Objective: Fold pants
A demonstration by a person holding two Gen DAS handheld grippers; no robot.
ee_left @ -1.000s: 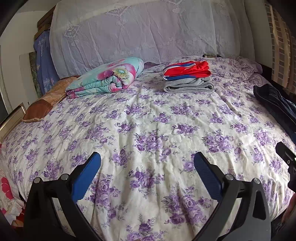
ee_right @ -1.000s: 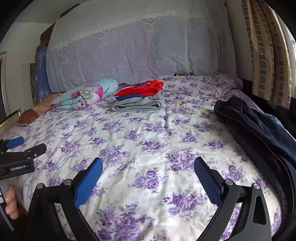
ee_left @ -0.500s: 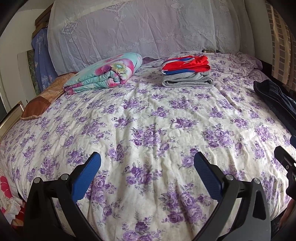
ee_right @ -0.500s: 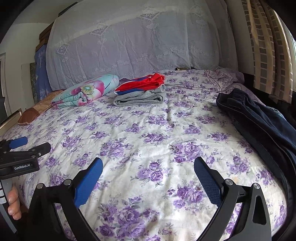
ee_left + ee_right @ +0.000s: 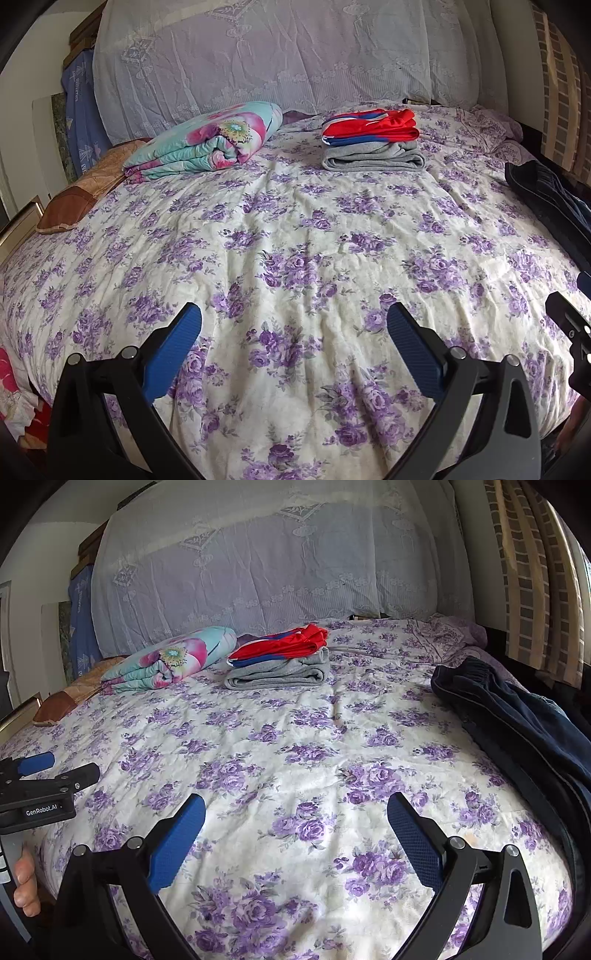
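Dark navy pants (image 5: 524, 727) lie unfolded along the right side of the bed, waistband toward the headboard; only their edge (image 5: 546, 195) shows in the left wrist view. My left gripper (image 5: 293, 325) hovers open over the near middle of the flowered sheet, nothing between its blue pads. My right gripper (image 5: 295, 812) is open too, over the near part of the bed, left of the pants and apart from them. The left gripper (image 5: 40, 771) also appears at the right wrist view's left edge, held by a hand (image 5: 26, 882).
A stack of folded clothes, red and blue on grey (image 5: 371, 142), sits near the headboard. A rolled flowered quilt (image 5: 207, 144) and a brown pillow (image 5: 79, 192) lie at the back left. A curtain (image 5: 532, 572) hangs on the right. The flowered bedsheet (image 5: 295, 229) spreads between.
Both grippers have moved a little forward over the bed and tilted down; the folded stack and the pants sit slightly lower and closer in view. Both stay open.
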